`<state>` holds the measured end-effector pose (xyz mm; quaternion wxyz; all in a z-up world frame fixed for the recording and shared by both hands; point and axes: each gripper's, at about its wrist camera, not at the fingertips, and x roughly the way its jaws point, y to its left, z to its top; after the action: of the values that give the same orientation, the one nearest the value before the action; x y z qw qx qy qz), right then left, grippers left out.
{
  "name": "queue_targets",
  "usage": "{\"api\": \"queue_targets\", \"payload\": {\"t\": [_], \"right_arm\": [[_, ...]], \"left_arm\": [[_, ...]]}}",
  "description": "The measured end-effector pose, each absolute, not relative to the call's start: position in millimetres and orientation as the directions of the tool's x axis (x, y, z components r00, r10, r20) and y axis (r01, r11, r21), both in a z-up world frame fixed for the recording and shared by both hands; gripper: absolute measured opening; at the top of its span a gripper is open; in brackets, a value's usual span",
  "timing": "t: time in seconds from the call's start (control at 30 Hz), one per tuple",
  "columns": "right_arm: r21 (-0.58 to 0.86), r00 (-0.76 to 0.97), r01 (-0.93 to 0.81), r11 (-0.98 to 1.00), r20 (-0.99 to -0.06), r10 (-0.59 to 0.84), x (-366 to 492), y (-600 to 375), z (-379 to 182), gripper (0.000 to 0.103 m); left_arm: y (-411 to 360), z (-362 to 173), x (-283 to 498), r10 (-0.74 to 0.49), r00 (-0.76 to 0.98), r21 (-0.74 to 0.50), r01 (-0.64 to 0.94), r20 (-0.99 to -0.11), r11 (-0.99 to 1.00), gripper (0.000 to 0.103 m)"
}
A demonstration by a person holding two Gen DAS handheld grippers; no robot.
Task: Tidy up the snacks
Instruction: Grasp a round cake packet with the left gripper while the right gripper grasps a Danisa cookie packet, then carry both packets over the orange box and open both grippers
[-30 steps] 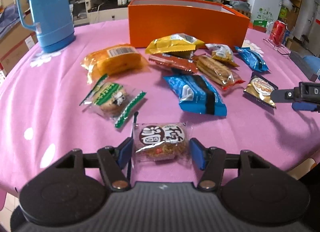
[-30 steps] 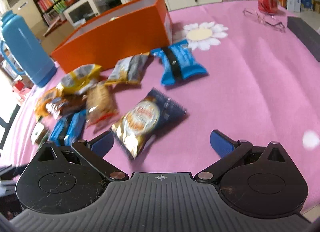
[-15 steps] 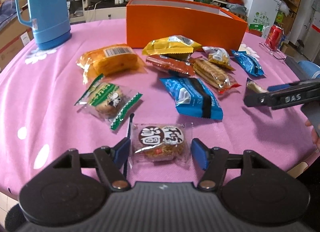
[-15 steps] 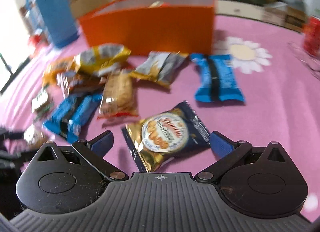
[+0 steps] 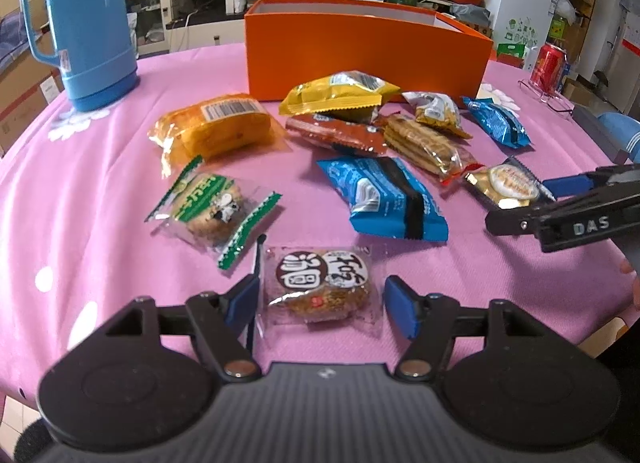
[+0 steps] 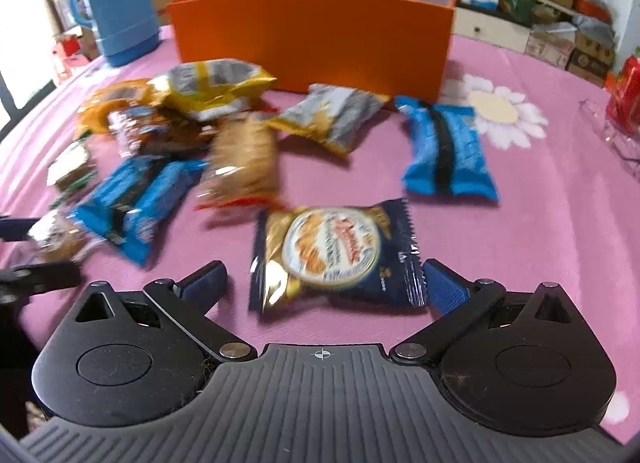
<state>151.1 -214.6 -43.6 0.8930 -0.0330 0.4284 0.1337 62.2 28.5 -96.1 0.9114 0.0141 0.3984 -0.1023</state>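
A round pastry in a clear wrapper lies on the pink tablecloth between the fingers of my left gripper, which is open; the right pad stands clear of the wrapper. My right gripper is open around a dark blue and gold cookie packet. Its right pad is at the packet's edge and its left pad is apart from it. In the left wrist view the right gripper reaches in from the right over that packet. An orange box stands open behind the snack pile.
Several more snack packets lie between the grippers and the box, among them a blue one and a green-edged cake. A blue thermos stands at the back left, with a red can and glasses at the right.
My right gripper has rolled and shifted, so the cookie packet now sits squarely between its fingers. My left gripper's jaws have widened a little around the pastry, which has not moved.
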Motion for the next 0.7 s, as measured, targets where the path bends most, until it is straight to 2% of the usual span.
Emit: {"api": "queue_targets", "payload": {"t": [0.07, 0.23, 0.33, 0.37, 0.4, 0.43, 0.53, 0.7], "right_arm": [[0.109, 0.595, -0.272, 0.956, -0.761, 0.256, 147, -214, -42, 0.091], [0.139, 0.613, -0.191, 0.972, -0.756, 0.229, 156, -221, -42, 0.091], [0.048, 0.618, -0.233, 0.971, -0.764, 0.186, 152, -208, -46, 0.089], [0.003, 0.627, -0.248, 0.969, -0.762, 0.163, 149, -203, -48, 0.087], [0.007, 0.634, -0.256, 0.967, -0.753, 0.173, 146, -203, -47, 0.077], [0.004, 0.639, -0.26, 0.966, -0.749, 0.175, 145, -203, -45, 0.07], [0.022, 0.643, -0.246, 0.969, -0.744, 0.181, 143, -209, -41, 0.058], [0.147, 0.661, -0.204, 0.968, -0.709, 0.247, 132, -225, -26, 0.057]], "left_arm": [[29, -96, 63, -0.175, 0.659, -0.06, 0.194, -0.731, 0.979, 0.069], [26, -97, 63, -0.163, 0.663, -0.042, 0.195, -0.731, 0.98, 0.07], [25, -98, 60, -0.151, 0.672, -0.025, 0.194, -0.725, 0.981, 0.068], [26, -97, 60, -0.149, 0.675, -0.023, 0.192, -0.722, 0.981, 0.061], [28, -96, 60, -0.149, 0.676, -0.027, 0.188, -0.721, 0.982, 0.057], [31, -95, 60, -0.154, 0.673, -0.038, 0.183, -0.723, 0.982, 0.055], [49, -90, 60, -0.209, 0.656, -0.145, 0.151, -0.725, 0.978, 0.053], [63, -71, 55, -0.212, 0.687, -0.171, 0.129, -0.695, 0.977, 0.053]]}}
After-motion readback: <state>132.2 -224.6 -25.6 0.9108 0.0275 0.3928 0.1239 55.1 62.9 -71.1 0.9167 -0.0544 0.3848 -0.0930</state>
